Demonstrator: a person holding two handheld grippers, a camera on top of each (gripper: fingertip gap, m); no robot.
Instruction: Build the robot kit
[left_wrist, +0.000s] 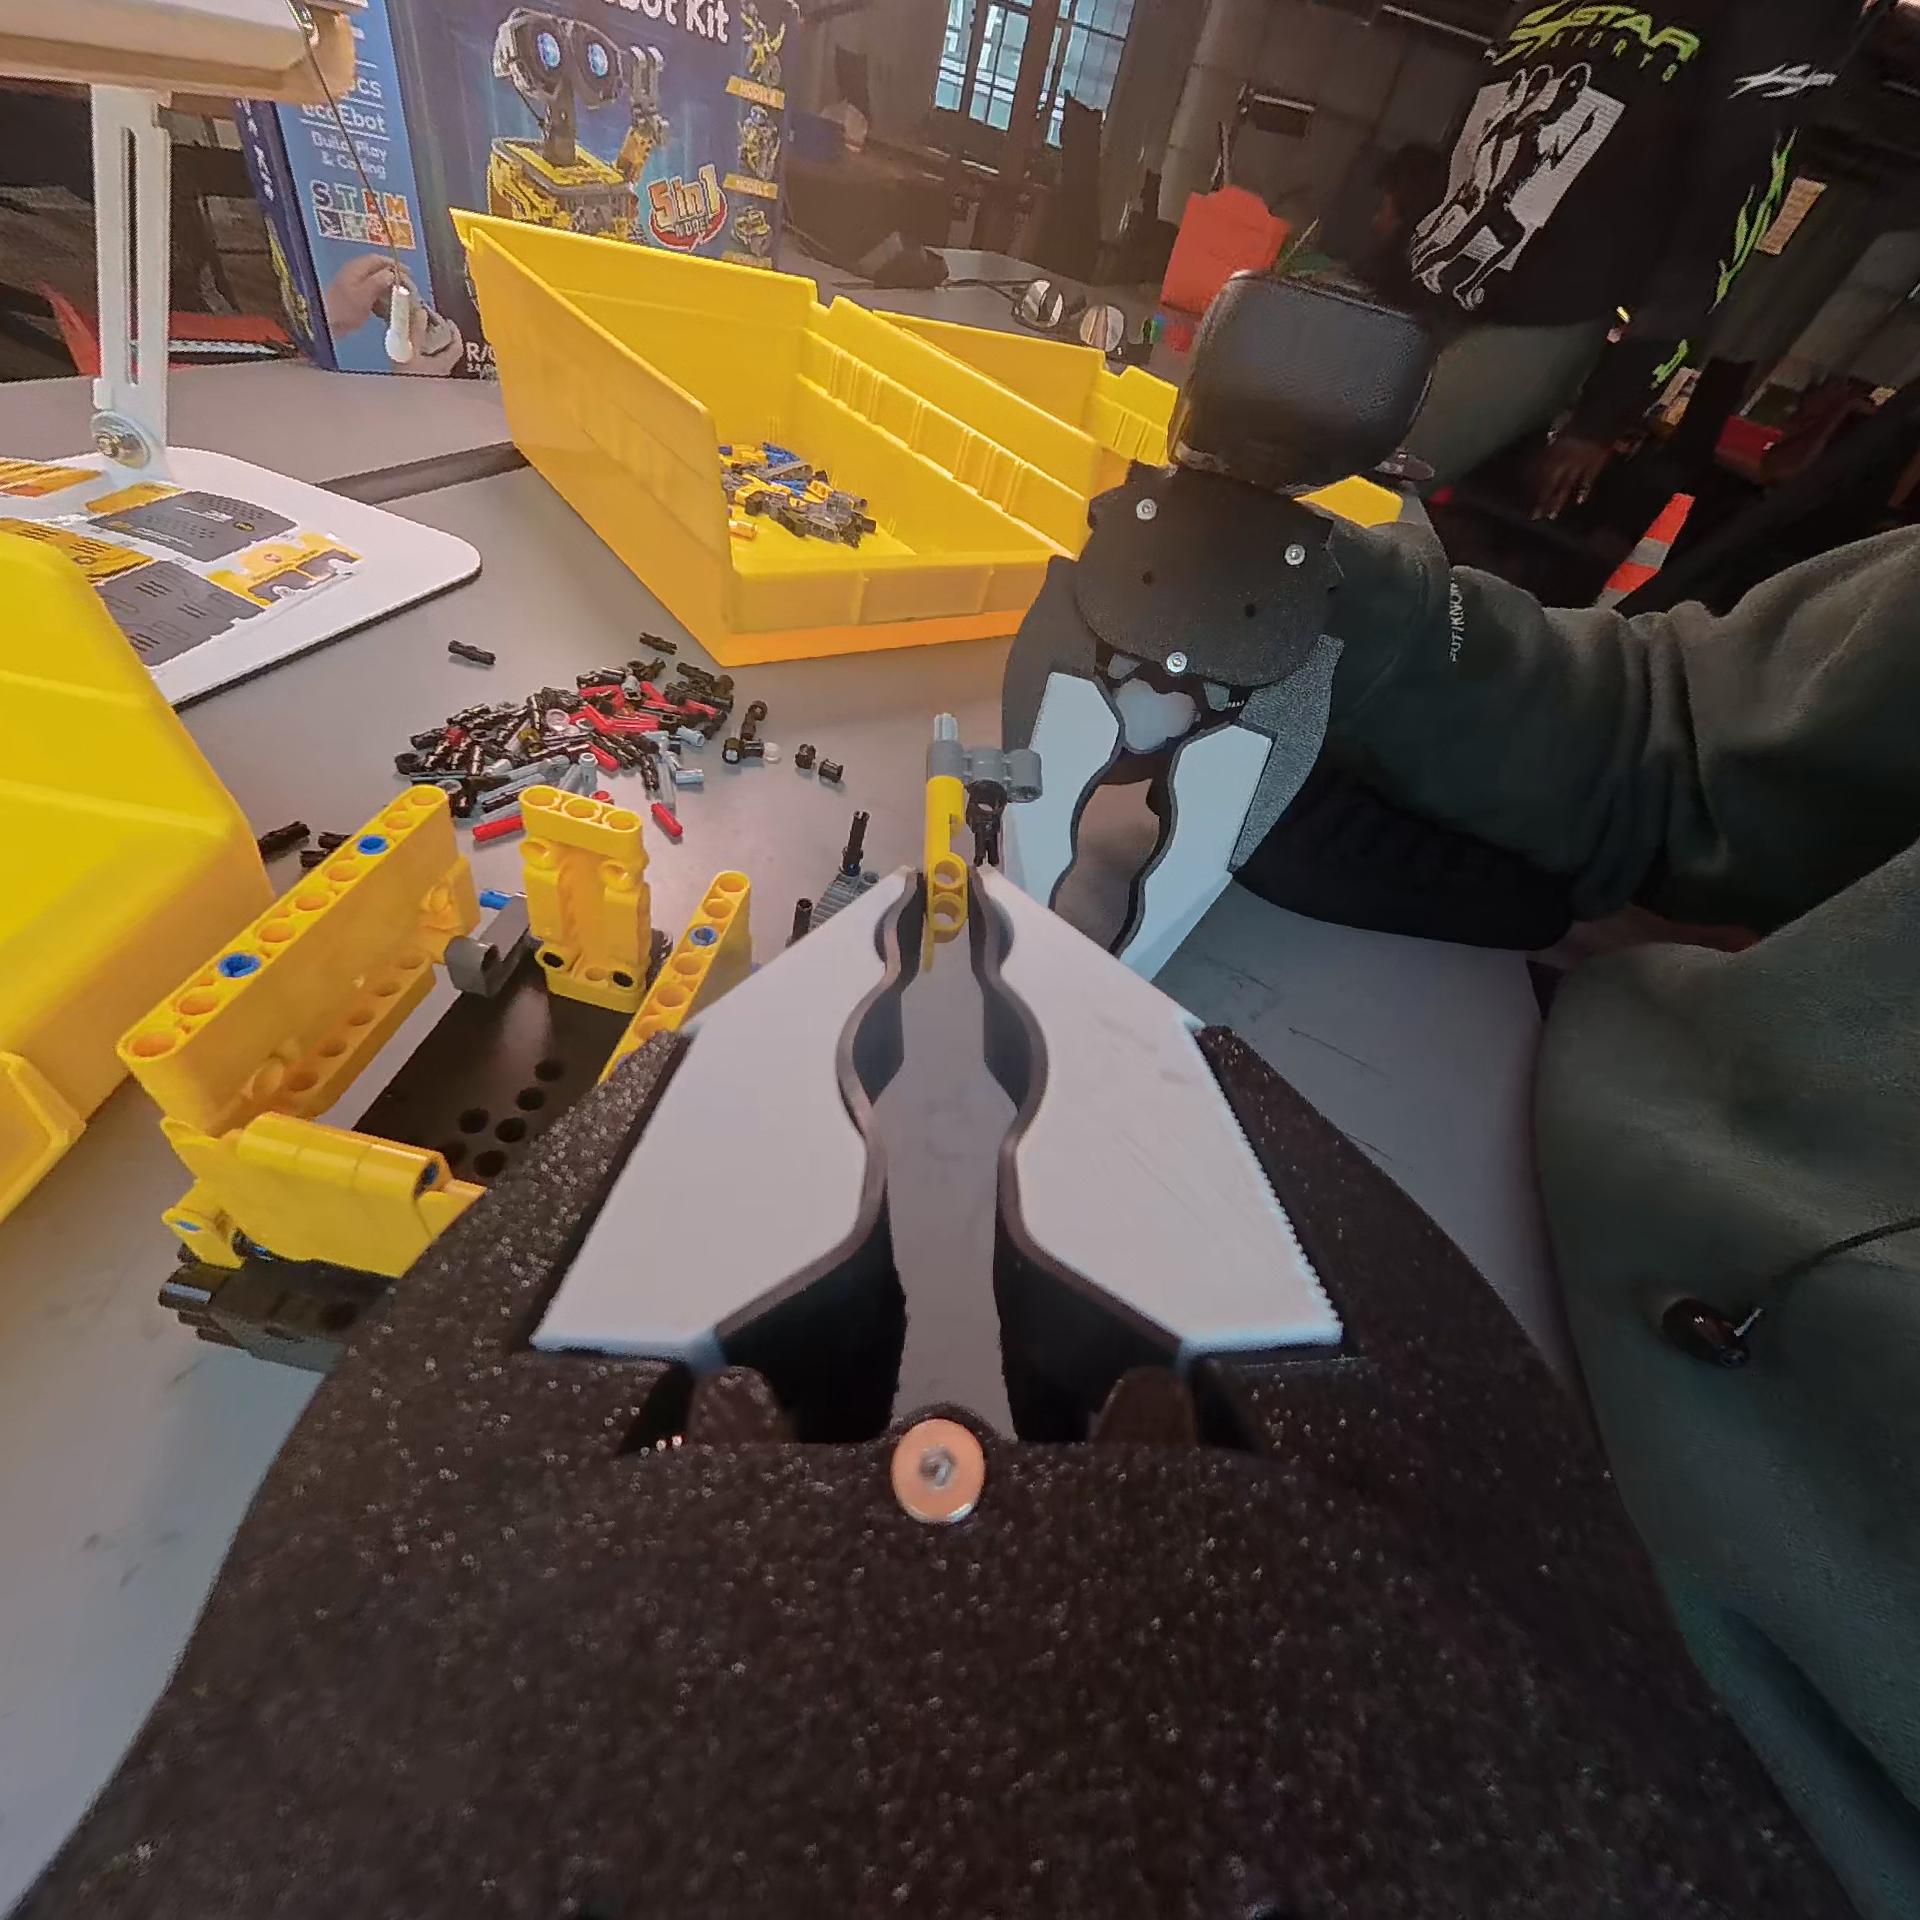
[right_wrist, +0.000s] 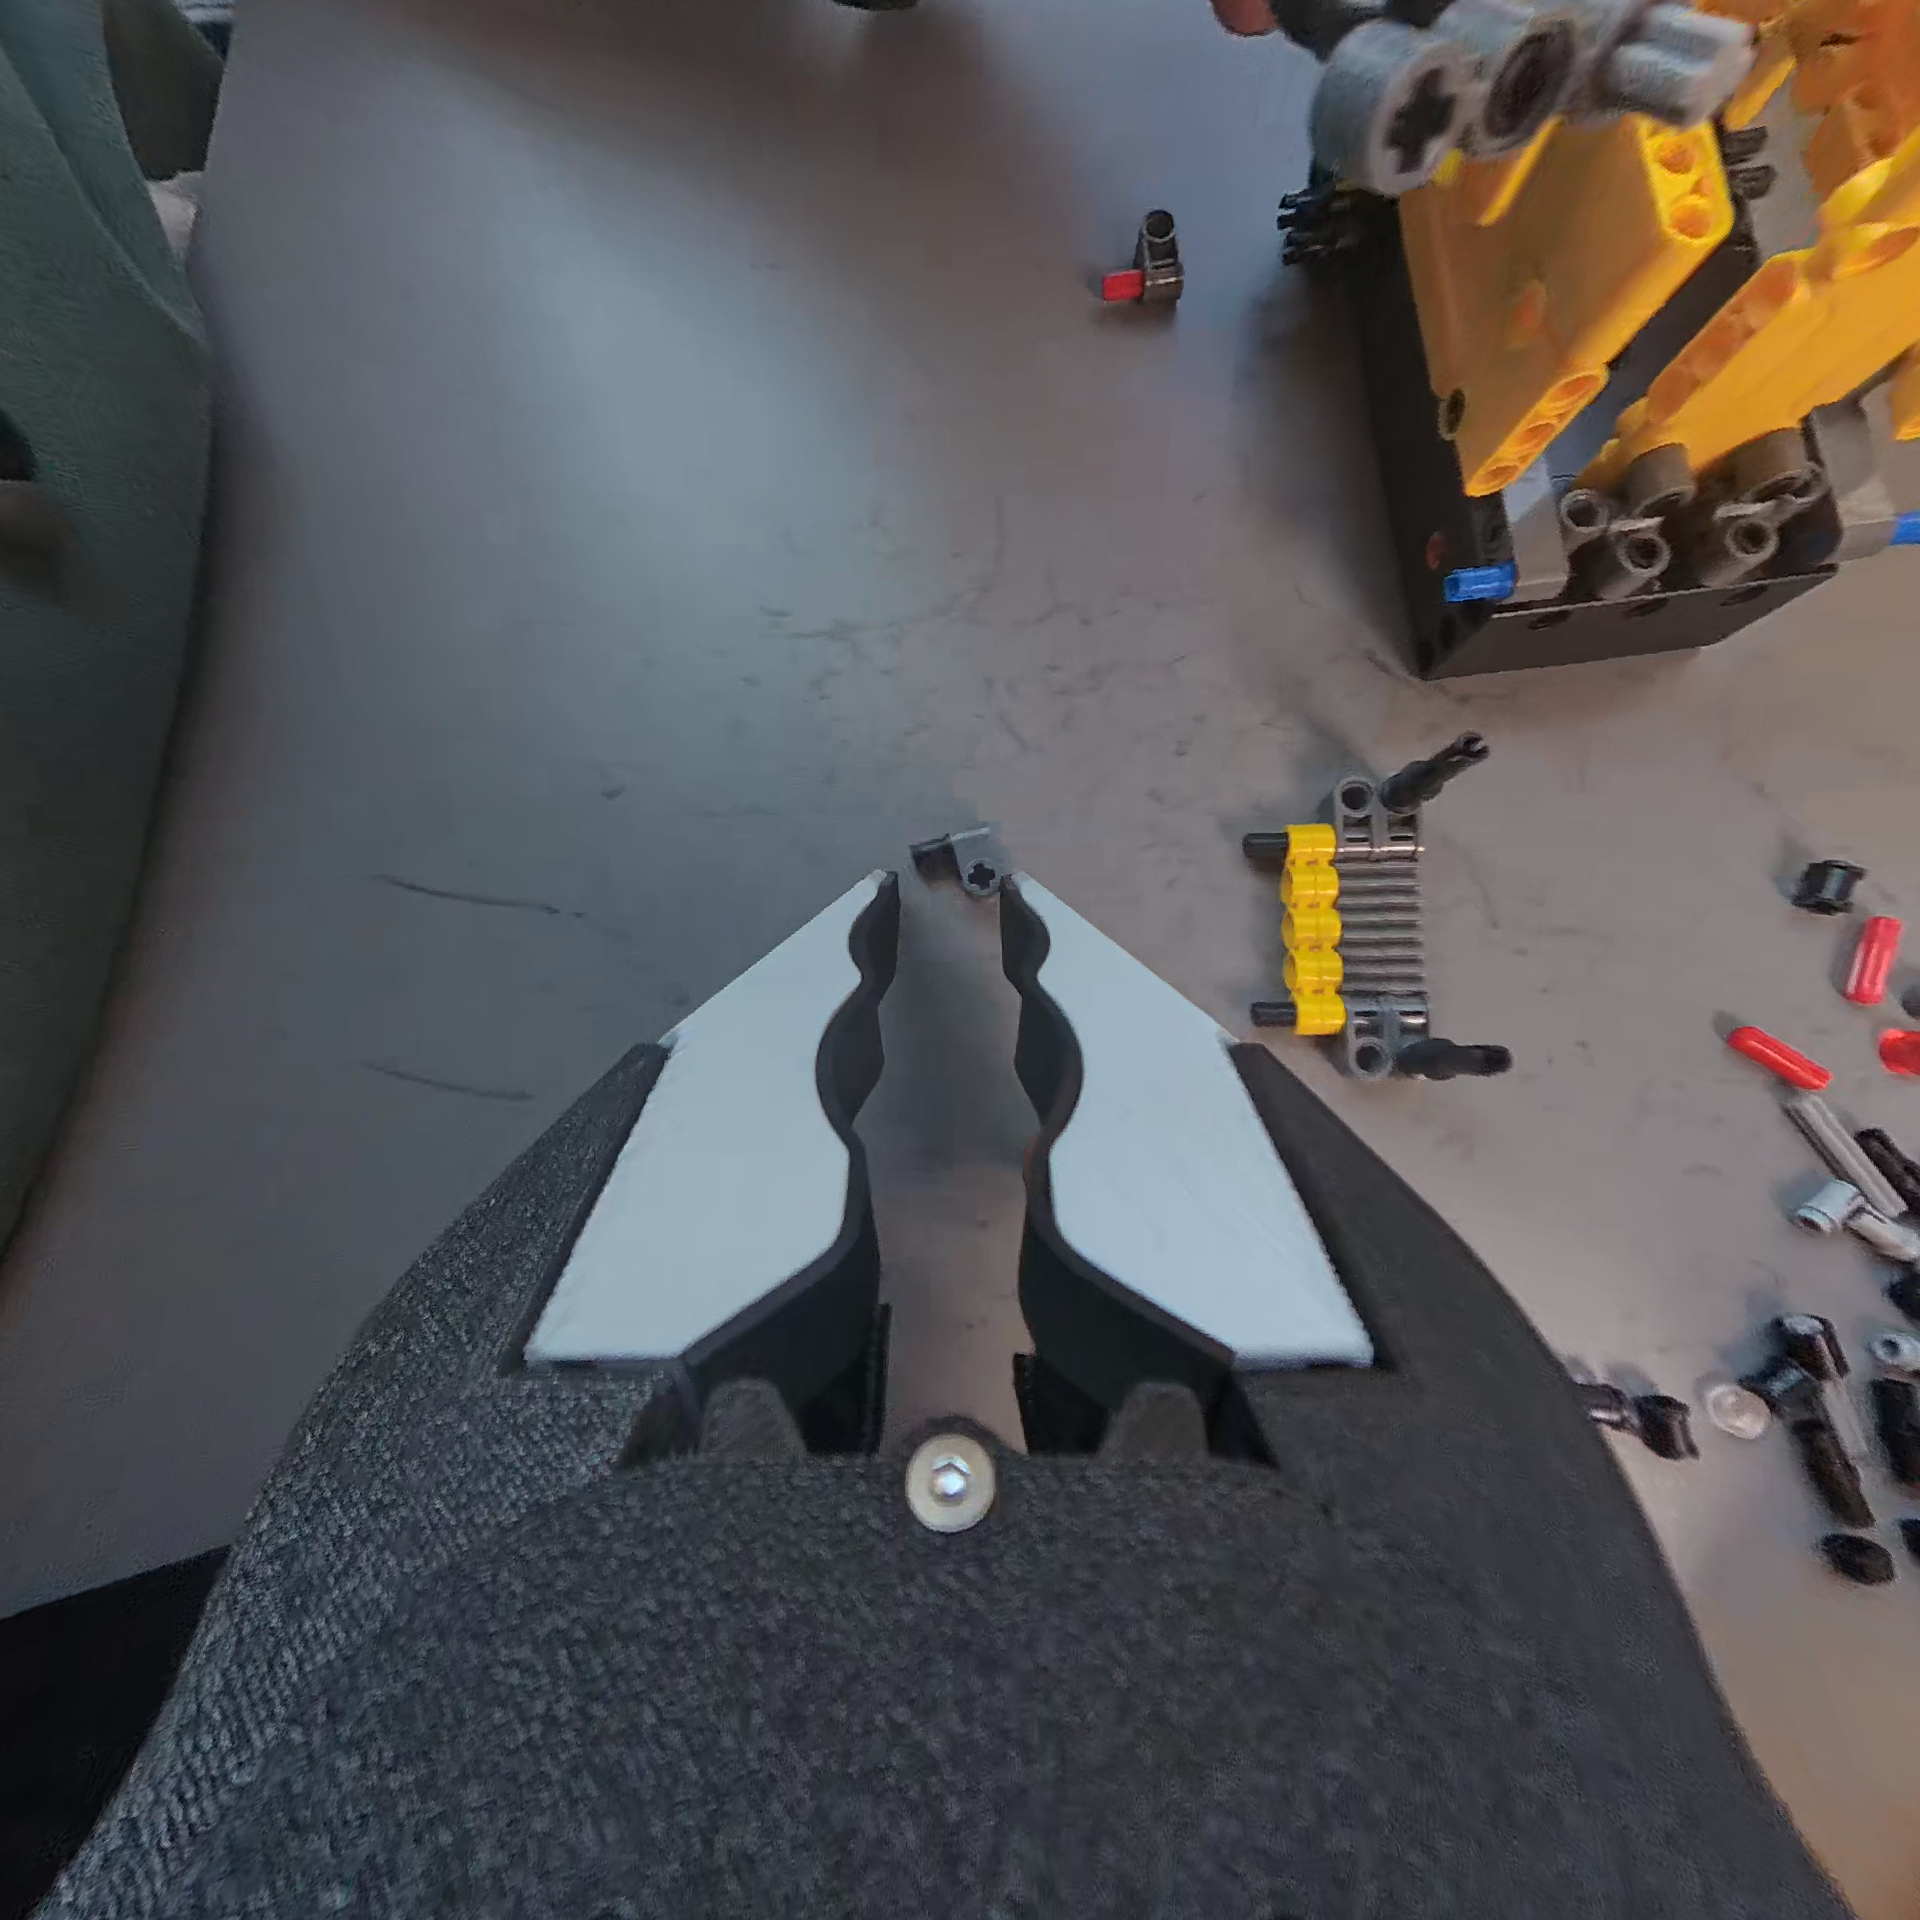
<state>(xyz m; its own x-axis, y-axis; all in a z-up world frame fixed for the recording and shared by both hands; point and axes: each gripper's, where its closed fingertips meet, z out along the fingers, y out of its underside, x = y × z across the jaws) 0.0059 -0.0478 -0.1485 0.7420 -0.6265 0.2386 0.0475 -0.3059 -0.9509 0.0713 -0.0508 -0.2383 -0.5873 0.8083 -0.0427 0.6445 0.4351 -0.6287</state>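
left wrist view: left gripper (left_wrist: 943, 902) is pinching a slim yellow plastic holed beam with a grey connector on top (left_wrist: 943, 831), holding it upright above the grey tabletop (left_wrist: 312, 1507). half-built yellow and black brick model (left_wrist: 416, 997) is sitting to its left.

right wrist view: right gripper (right_wrist: 948, 883) is hanging spread, tips flanking a small grey ribbed plastic connector piece (right_wrist: 966, 857) lying on the table. yellow and grey pinned subassembly (right_wrist: 1340, 930) is lying nearby.

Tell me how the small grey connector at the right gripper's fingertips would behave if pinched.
The grey connector looks like rigid plastic, so likely stiff and light. It is tiny beside the open right gripper, so it may skid or flip on the smooth table.
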